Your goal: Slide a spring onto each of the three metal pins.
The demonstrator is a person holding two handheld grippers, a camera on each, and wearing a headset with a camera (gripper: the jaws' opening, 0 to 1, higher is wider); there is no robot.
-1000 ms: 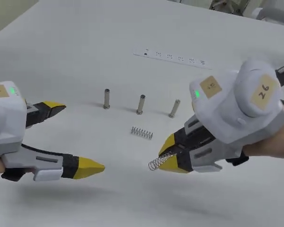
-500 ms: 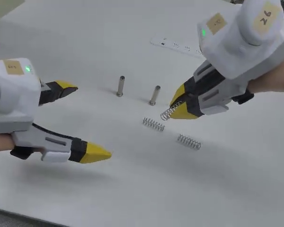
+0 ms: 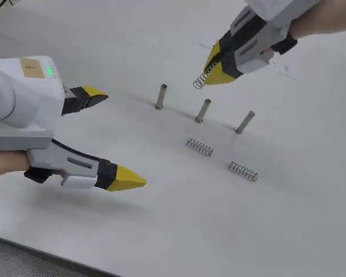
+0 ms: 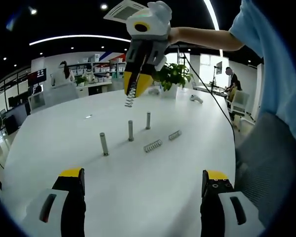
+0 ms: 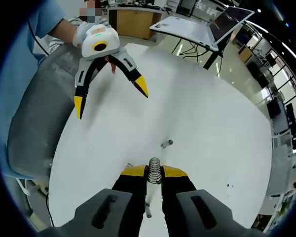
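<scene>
Head view: right tongs (image 3: 211,75) pinch a spring (image 3: 201,79); left tongs (image 3: 123,138) gape wide.

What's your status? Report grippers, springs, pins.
Left gripper open, holding nothing. Right gripper shut on a spring, in the air over the work. Three pins bare; two springs on the table. Nothing seen blocking.
</scene>
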